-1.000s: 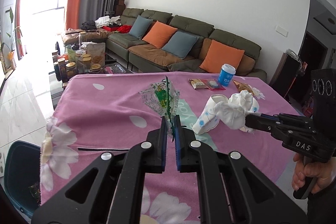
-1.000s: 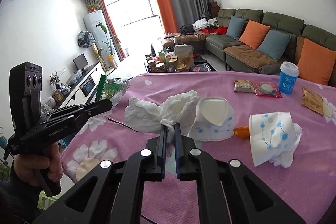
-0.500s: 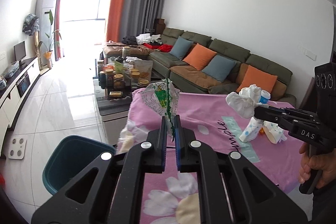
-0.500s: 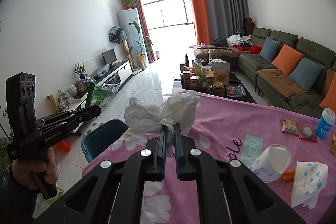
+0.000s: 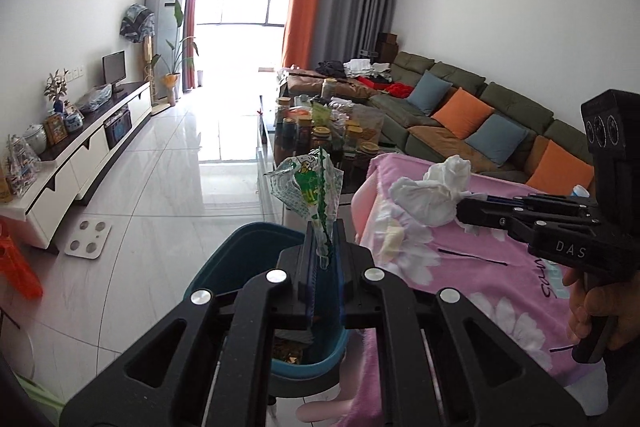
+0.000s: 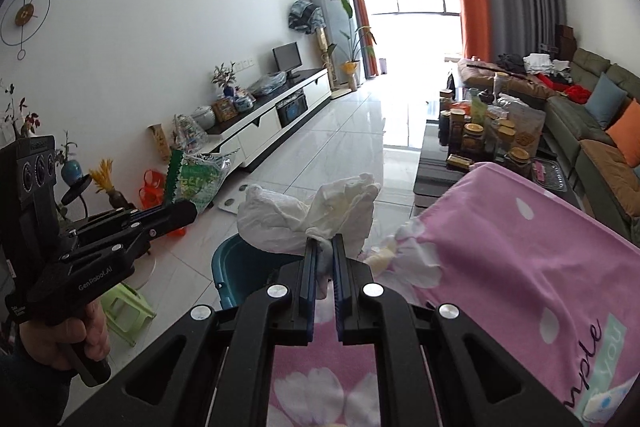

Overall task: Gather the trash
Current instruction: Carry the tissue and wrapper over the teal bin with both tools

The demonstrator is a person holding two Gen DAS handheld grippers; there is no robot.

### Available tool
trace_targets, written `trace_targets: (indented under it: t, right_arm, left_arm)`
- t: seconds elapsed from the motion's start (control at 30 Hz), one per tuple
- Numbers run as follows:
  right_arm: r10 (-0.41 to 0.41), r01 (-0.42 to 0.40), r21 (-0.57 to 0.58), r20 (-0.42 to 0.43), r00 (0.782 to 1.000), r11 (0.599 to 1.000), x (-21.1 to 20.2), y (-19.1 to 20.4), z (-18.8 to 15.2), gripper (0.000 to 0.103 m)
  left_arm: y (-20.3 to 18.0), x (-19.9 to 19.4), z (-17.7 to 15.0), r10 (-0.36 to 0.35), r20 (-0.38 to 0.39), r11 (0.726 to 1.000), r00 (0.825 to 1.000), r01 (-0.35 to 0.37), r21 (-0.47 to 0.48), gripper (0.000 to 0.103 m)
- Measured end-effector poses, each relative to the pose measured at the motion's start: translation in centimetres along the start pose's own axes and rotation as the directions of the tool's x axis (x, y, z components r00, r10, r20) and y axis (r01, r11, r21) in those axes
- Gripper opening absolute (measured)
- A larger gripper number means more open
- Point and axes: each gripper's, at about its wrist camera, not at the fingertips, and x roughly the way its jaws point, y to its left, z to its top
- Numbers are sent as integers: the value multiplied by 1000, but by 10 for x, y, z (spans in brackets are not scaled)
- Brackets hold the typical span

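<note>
With both sets of jaws nearly pressed together, my left gripper (image 5: 323, 247) pinches a clear green-printed wrapper (image 5: 310, 183) above the teal bin (image 5: 240, 251); my right gripper (image 6: 323, 259) pinches crumpled white tissue (image 6: 308, 215) over the pink tablecloth (image 6: 520, 247) edge, near that bin.

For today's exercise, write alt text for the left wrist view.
The left gripper, shut on a green-printed clear wrapper, hangs above a teal bin on the tiled floor. At right, the right gripper holds crumpled white tissue over a pink floral tablecloth.
</note>
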Motion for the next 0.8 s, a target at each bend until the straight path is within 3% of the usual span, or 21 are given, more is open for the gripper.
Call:
trace_targets:
  t: [0.17,0.43,0.8]
  right_arm:
    - [50,-52,-34,-74,996,998,42,24,12,6]
    - [29,-48,-93,-196,980,994,97,42,11,7]
    - [-45,-13,-153,-371,928,988,158,47,-3,8]
  left_arm:
    - [33,9,-19,37,-50,998,998,-39,-39,8]
    - [49,46,-39,57,-124,996,991,-66,-67,9]
    - [62,119,-68,59,-247,989,967,-90,-120,10]
